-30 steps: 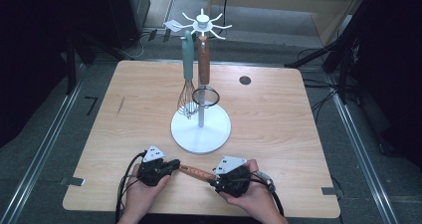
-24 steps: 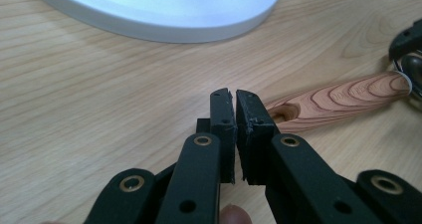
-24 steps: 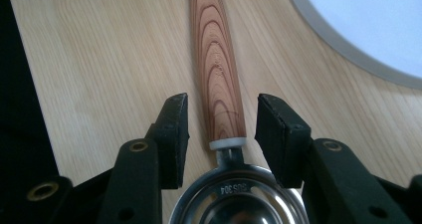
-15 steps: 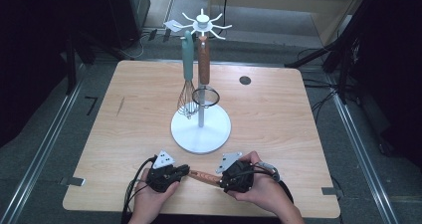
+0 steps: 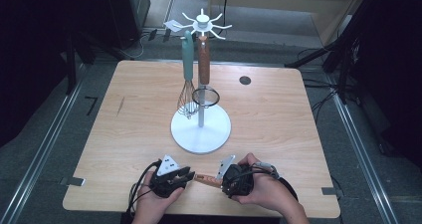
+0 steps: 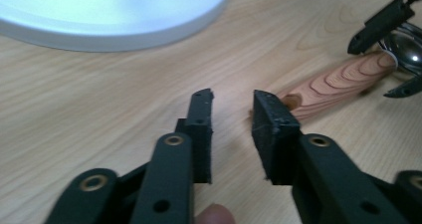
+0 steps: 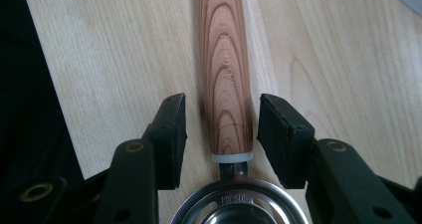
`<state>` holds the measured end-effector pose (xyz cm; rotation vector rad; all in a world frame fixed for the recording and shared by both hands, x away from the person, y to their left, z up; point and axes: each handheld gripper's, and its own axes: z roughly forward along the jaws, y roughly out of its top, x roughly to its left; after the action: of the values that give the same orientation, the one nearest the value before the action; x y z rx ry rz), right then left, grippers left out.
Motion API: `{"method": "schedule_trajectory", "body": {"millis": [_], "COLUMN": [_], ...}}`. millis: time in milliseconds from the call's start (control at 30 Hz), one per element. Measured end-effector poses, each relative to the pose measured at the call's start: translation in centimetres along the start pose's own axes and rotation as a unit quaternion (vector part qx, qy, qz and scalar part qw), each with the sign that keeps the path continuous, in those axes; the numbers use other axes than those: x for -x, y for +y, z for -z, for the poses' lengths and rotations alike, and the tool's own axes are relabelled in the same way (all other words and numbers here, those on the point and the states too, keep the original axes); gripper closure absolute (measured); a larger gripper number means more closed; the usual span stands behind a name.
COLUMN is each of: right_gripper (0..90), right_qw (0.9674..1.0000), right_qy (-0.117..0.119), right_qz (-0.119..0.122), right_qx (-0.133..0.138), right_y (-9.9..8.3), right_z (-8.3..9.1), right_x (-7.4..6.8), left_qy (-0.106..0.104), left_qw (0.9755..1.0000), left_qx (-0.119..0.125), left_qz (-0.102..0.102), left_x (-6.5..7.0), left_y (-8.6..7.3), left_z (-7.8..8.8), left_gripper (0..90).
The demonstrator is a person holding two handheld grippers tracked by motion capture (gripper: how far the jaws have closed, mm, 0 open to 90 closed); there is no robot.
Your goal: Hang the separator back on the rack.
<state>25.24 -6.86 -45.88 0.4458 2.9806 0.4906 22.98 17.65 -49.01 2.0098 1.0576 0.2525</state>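
Observation:
A utensil with a striped wooden handle (image 5: 204, 178) lies flat near the table's front edge. My right gripper (image 7: 222, 109) is open, one jaw on each side of the handle (image 7: 224, 59) with a small gap at each. Its shiny metal head (image 7: 239, 204) sits just below the jaws. My left gripper (image 6: 231, 102) is open and holds nothing; the handle's free end (image 6: 338, 79) lies just beyond its right jaw. In the high view the left gripper (image 5: 188, 174) and right gripper (image 5: 221, 179) face each other along the utensil.
A white stand on a round base (image 5: 201, 129) rises at the table's middle, its base (image 6: 99, 10) close ahead of my left gripper. From it hang a teal-handled whisk (image 5: 186, 92) and a wooden-handled ring utensil (image 5: 203, 64). A dark round spot (image 5: 245, 79) marks the table's far right.
The left hand and its gripper have shifted right, closer to the right gripper, so less of the handle shows between them. The right hand has barely moved.

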Motion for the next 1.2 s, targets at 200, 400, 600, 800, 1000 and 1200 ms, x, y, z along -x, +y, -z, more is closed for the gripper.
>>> {"method": "schedule_trajectory", "body": {"millis": [200,400,600,800,1000,1200], "right_gripper": [59.8,60.4,64.6,70.4,70.6,70.7], "right_qw": [0.9997,0.999,0.9978,0.9971,0.9978,0.9994], "right_qy": [0.006,0.007,0.012,0.014,0.014,0.03], "right_qz": [0.002,0.011,0.018,0.009,0.009,0.01], "right_qx": [-0.025,-0.042,-0.063,-0.075,-0.064,-0.016], "right_y": [0.2,0.7,1.3,1.6,1.4,1.2], "right_z": [-0.2,-0.5,-0.7,-0.7,-0.7,0.4], "right_x": [0.2,0.5,0.4,0.5,0.5,0.8], "left_qy": [0.023,0.068,0.125,0.155,0.181,0.199], "left_qw": [0.9994,0.9953,0.9859,0.9756,0.967,0.9597], "left_qx": [0.023,0.054,0.077,0.098,0.11,0.112], "left_qz": [0.014,0.043,0.08,0.12,0.142,0.164], "left_x": [-2.0,-4.4,-6.6,-9.0,-11.0,-12.7], "left_y": [-0.3,-0.9,-1.6,-2.4,-3.0,-3.6], "left_z": [2.1,4.6,7.0,9.0,10.2,10.9], "left_gripper": [57.9,49.7,31.3,27.8,25.9,24.9]}}
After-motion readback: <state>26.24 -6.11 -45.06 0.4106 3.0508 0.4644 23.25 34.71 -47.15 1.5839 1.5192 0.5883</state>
